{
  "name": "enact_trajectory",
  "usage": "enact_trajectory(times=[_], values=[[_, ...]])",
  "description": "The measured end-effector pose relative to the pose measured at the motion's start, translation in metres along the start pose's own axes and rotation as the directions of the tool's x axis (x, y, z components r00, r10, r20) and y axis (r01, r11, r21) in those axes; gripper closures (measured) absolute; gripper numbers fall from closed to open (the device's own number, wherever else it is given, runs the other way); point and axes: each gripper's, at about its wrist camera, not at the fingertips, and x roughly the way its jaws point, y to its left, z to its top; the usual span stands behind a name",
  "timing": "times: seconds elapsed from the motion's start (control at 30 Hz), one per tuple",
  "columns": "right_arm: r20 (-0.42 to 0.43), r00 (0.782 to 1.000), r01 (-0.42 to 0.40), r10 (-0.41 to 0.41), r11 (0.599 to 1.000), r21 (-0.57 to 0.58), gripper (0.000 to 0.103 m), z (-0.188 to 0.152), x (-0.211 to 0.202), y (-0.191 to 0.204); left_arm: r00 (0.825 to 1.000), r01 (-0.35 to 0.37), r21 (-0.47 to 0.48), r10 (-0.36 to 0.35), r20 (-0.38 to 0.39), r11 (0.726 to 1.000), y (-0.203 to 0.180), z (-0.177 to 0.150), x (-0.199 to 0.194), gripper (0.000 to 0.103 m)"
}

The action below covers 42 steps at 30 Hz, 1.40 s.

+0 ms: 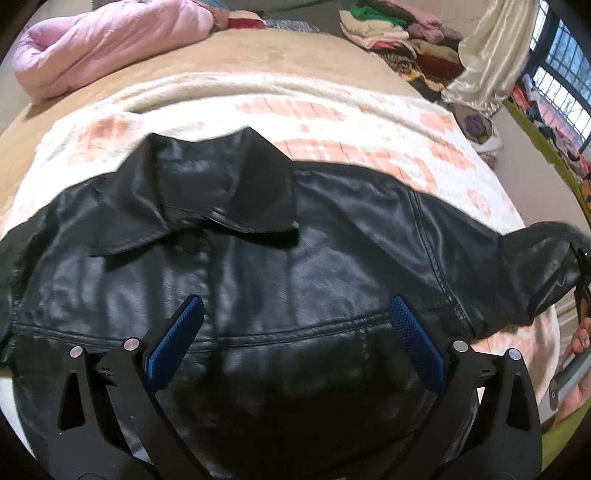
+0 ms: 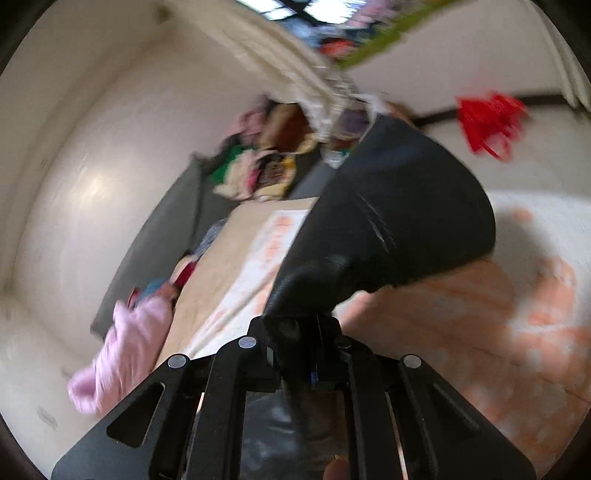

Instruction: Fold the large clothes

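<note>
A black leather jacket [image 1: 258, 266] lies front up on a white and orange blanket [image 1: 332, 122], collar toward the far side. My left gripper [image 1: 295, 314] hovers open over the jacket's chest, its blue pads [image 1: 177, 339] wide apart with nothing between them. The jacket's right sleeve [image 1: 535, 266] is lifted at the right edge of the left wrist view. In the right wrist view that black sleeve [image 2: 391, 221] rises from my right gripper [image 2: 295, 325], whose jaws are shut on the sleeve's end. The right wrist view is blurred.
A pink padded coat [image 1: 96, 40] lies bunched at the bed's far left. Stacks of folded clothes [image 1: 399, 33] and a cream curtain [image 1: 491, 48] stand at the far right. A red bag [image 2: 487, 122] hangs on the wall. A person's hand [image 1: 580, 339] shows at the right edge.
</note>
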Motion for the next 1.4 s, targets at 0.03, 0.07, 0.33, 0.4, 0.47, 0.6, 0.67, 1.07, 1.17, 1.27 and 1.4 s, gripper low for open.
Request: enact_trajectory(times=[0.03,0.07,0.33,0.4,0.47,0.6,0.67,1.07,1.17,1.27,1.4], values=[[-0.004,1.000,-0.022,0.022,0.999,-0.036,0.094,-0.002,-0.001,0.013,1.000,0.002,-0.007,-0.002,0.010,1.000,0.005,0.002,-0.005,0.009],[-0.008,0.999,-0.043,0.042,0.997,-0.070,0.094,-0.003,0.000,0.027,1.000,0.004,-0.012,-0.003,0.016,1.000,0.009,0.003,-0.009,0.009],[-0.114,0.975,-0.217,0.191,0.928,-0.302,0.095,-0.041,0.003,0.135,0.995,0.062,-0.129,-0.052,0.080,0.990,0.058,0.011,-0.044,0.009],[-0.143,0.961,-0.271,0.236,0.903,-0.334,0.095,-0.052,-0.001,0.158,0.993,0.084,-0.152,-0.069,0.098,0.985,0.069,0.011,-0.054,0.009],[-0.165,0.947,-0.318,0.275,0.872,-0.372,0.095,-0.063,-0.004,0.182,0.990,0.090,-0.172,-0.071,0.118,0.981,0.082,0.013,-0.065,0.009],[-0.239,0.904,-0.424,0.354,0.812,-0.401,0.095,-0.091,-0.007,0.228,0.985,0.105,-0.209,-0.074,0.153,0.972,0.108,0.016,-0.084,0.009],[-0.274,0.879,-0.473,0.390,0.784,-0.402,0.095,-0.107,-0.010,0.242,0.982,0.128,-0.232,-0.091,0.163,0.964,0.122,0.015,-0.091,0.009],[-0.519,0.777,-0.619,0.357,0.583,-0.526,0.095,-0.247,-0.012,0.297,0.933,0.324,-0.363,-0.232,0.276,0.874,0.198,-0.003,-0.119,0.009],[-0.559,0.767,-0.627,0.316,0.553,-0.549,0.095,-0.279,-0.010,0.304,0.913,0.377,-0.372,-0.274,0.301,0.848,0.210,-0.010,-0.120,0.009],[-0.591,0.760,-0.635,0.271,0.508,-0.582,0.095,-0.314,-0.014,0.311,0.887,0.443,-0.388,-0.330,0.325,0.808,0.222,-0.018,-0.117,0.009],[-0.643,0.736,-0.654,0.210,0.463,-0.598,0.094,-0.354,-0.015,0.313,0.873,0.479,-0.410,-0.373,0.314,0.776,0.232,-0.026,-0.106,0.009]])
